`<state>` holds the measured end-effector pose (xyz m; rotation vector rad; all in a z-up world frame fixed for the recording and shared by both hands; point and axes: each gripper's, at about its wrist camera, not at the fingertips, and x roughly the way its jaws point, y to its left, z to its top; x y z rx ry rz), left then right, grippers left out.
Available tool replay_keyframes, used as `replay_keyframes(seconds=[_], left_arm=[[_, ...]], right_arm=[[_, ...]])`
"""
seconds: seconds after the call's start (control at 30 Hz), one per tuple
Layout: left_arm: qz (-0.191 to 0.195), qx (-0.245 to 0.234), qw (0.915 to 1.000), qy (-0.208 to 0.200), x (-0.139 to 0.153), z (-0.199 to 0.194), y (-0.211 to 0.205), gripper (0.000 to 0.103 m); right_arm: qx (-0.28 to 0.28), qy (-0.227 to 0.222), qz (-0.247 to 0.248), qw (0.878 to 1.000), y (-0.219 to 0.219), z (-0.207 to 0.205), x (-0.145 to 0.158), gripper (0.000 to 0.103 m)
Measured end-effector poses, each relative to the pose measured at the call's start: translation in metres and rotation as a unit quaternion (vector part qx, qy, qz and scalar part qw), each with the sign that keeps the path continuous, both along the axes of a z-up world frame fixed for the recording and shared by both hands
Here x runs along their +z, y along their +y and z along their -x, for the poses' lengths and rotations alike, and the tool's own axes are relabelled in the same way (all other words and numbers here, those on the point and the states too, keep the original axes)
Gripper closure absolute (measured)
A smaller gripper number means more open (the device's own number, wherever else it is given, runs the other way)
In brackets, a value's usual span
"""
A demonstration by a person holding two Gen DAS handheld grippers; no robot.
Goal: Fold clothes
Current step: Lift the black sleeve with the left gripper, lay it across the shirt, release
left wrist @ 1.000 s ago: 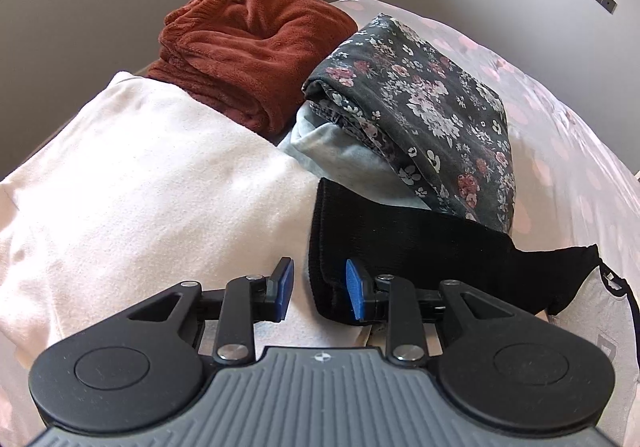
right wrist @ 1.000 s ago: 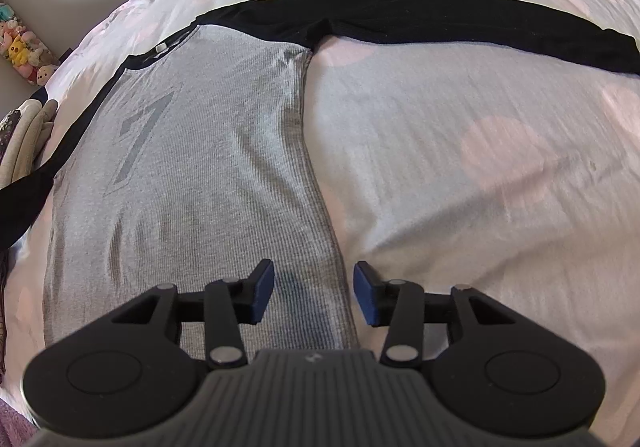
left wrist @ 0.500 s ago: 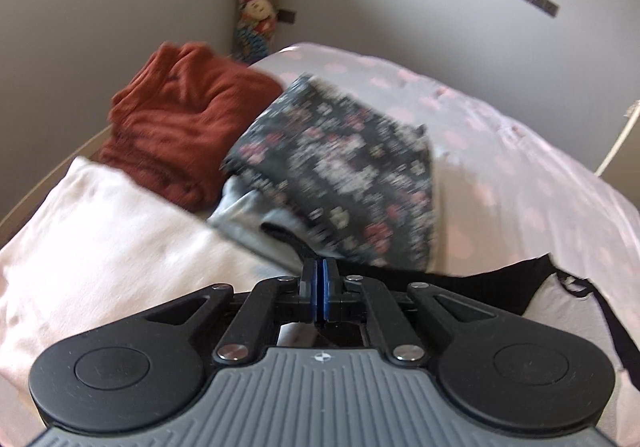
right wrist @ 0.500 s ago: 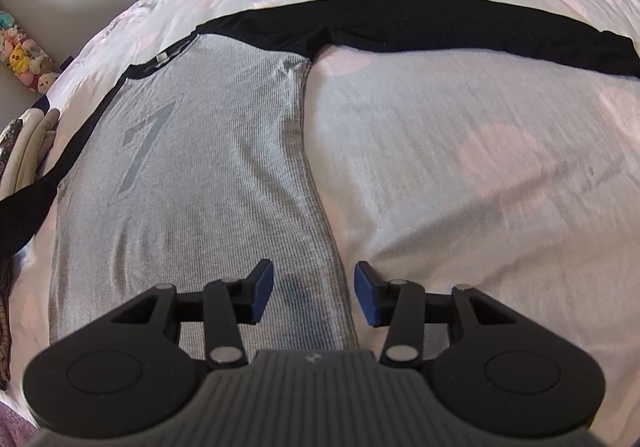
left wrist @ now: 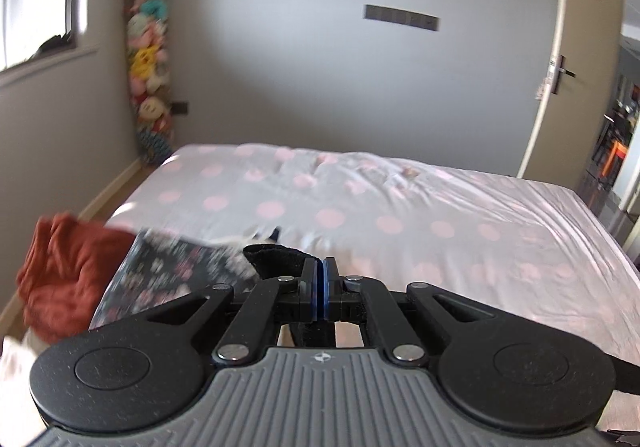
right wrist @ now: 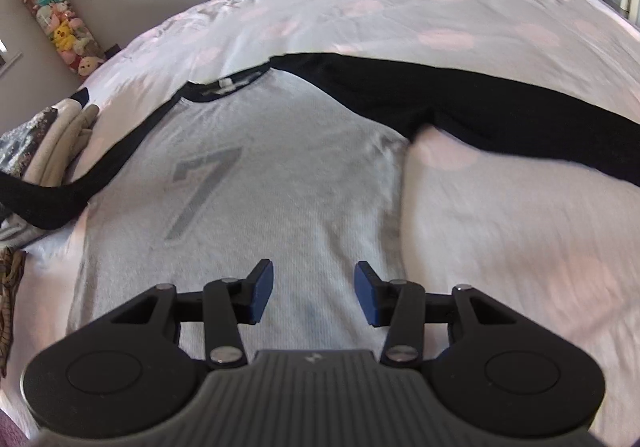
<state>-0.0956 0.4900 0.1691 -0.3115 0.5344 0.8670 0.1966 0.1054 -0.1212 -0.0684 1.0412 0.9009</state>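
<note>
A grey shirt (right wrist: 248,183) with a "7" print and black sleeves lies flat on the bed. Its right black sleeve (right wrist: 500,119) stretches out to the right. Its left black sleeve (right wrist: 60,195) runs off to the left. In the left wrist view my left gripper (left wrist: 320,287) is shut on the end of that black sleeve (left wrist: 276,259), lifted above the bed. My right gripper (right wrist: 314,293) hovers open over the shirt's lower part, with nothing between its fingers.
Folded clothes sit at the left: a rust-red fleece (left wrist: 60,271), a dark floral garment (left wrist: 168,271), a cream piece (right wrist: 60,151). The pink-dotted bedsheet (left wrist: 400,215) spreads beyond. A tube of plush toys (left wrist: 150,59) stands in the corner; a door (left wrist: 576,67) is at right.
My left gripper shut on the black sleeve cuff and lifted it, its view tilting up to the room. The right gripper stayed open and shifted slightly over the shirt.
</note>
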Motion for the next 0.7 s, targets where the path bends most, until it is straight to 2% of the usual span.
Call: replay_keyframes(seconds=[0.17, 0.27, 0.37, 0.5, 0.7], left_arm=[[-0.033, -0.043, 0.9984, 0.013, 0.025, -0.074, -0.018, 0.102], [-0.040, -0.068, 0.9967, 0.017, 0.029, -0.120, -0.028, 0.102], [-0.036, -0.096, 0.9945, 0.023, 0.018, -0.163, -0.041, 0.102], [-0.010, -0.128, 0.9909, 0.038, -0.021, -0.211, -0.055, 0.102], [0.049, -0.178, 0.9809, 0.061, -0.098, -0.267, -0.074, 0.102]], right_arm=[[0.011, 0.003, -0.020, 1.000, 0.017, -0.010, -0.006, 0.054], [0.006, 0.021, -0.024, 0.999, 0.010, -0.021, -0.017, 0.054], [-0.005, 0.041, -0.037, 0.998, 0.004, -0.032, -0.024, 0.054], [-0.009, 0.059, -0.057, 0.997, 0.001, -0.037, -0.026, 0.054], [-0.011, 0.078, -0.073, 0.994, -0.002, -0.043, -0.031, 0.054]])
